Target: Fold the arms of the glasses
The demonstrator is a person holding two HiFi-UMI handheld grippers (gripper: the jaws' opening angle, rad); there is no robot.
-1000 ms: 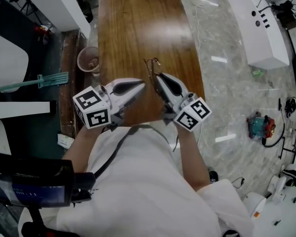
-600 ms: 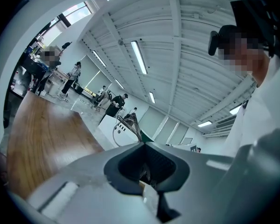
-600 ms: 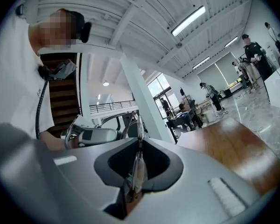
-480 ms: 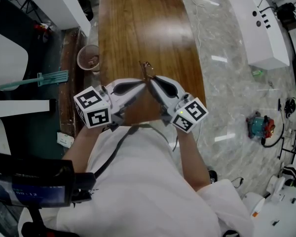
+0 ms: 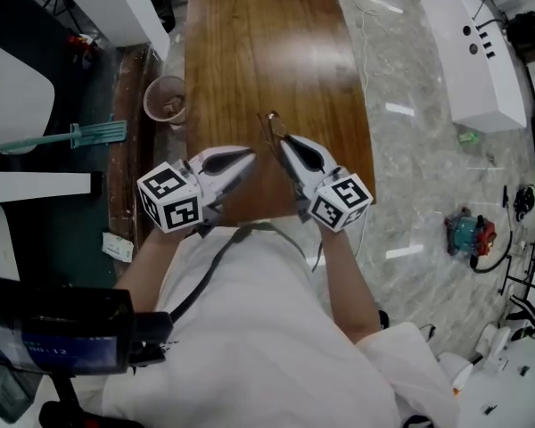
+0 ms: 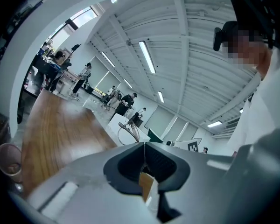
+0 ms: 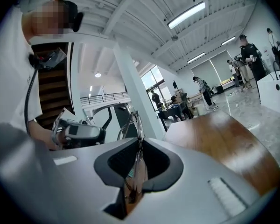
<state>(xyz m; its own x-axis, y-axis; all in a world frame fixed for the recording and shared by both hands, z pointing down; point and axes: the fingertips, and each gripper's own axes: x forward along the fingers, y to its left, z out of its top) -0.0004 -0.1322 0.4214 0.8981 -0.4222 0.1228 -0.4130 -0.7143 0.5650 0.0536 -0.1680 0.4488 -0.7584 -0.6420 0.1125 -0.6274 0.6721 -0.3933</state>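
Note:
Thin-framed glasses point(image 5: 269, 125) hang over the near end of the brown wooden table point(image 5: 259, 43). My right gripper point(image 5: 282, 139) is shut on them; in the right gripper view the glasses point(image 7: 133, 125) stick out from between the pads of that gripper point(image 7: 139, 141). My left gripper point(image 5: 250, 153) sits a short way left of the glasses and is not touching them. Its jaws are opening by a hair, still look closed at the tips, and hold nothing point(image 6: 144, 145). The glasses point(image 6: 128, 133) show just ahead of it.
A paper cup point(image 5: 165, 103) stands off the table's left edge, seen also as the cup point(image 6: 8, 153). A teal long-handled tool point(image 5: 71, 139) lies on the floor at left. A white cabinet point(image 5: 473, 47) stands at right. People stand far off.
Half a second ago both gripper tips met at the glasses. Now the left tip has drawn back to the left, and both grippers have sunk a little, the right one still holding the glasses.

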